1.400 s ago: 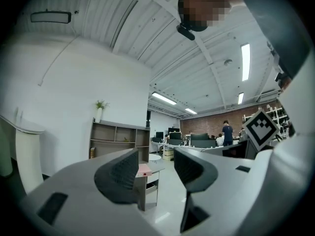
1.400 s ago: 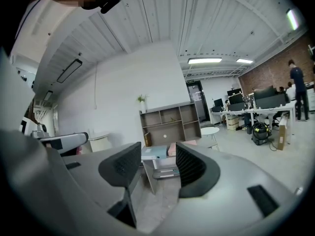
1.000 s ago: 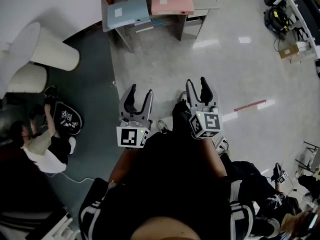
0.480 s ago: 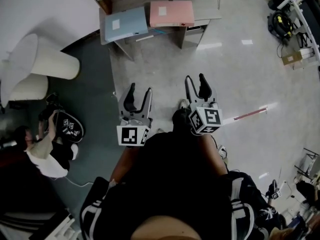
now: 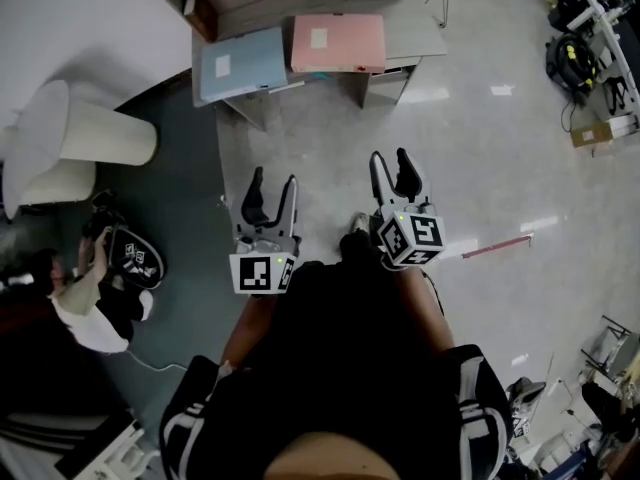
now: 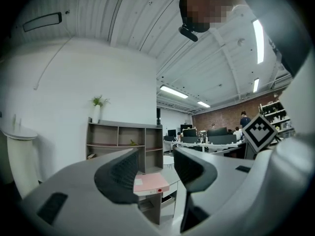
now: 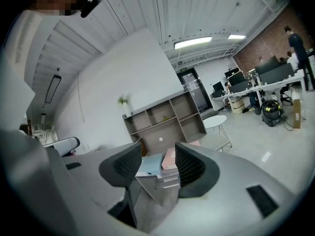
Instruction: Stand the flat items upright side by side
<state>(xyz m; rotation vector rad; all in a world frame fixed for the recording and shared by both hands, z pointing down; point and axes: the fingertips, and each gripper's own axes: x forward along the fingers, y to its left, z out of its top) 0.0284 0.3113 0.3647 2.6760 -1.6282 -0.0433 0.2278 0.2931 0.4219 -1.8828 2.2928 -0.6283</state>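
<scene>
Grey desk [image 5: 405, 30] is seen at the top of the head view. A blue folder [image 5: 243, 63] and a pink folder [image 5: 338, 42] are laid flat on it side by side, blue at left. The left gripper [image 5: 272, 180] and right gripper [image 5: 391, 158] are held well apart from the desk, over the pale floor [image 5: 480, 158], and both are pointed toward it. A seated person [image 5: 90, 303] is seen at the left edge, near a white cylinder [image 5: 100, 128].

Left gripper view: the jaws are spread and nothing is gripped. The pink folder is framed far off in the gap, flat on the desk. A brown shelf unit [image 6: 125, 144] is seen behind it against the white wall, with a potted plant [image 6: 97, 104] on top.

Right gripper view: the jaws are parted here too, and the claw is empty. Both folders are seen far off between the pads, blue at left and pink at right, still lying flat. The shelf unit is seen behind them. A small round table [image 7: 216, 122] stands to the right of it.
</scene>
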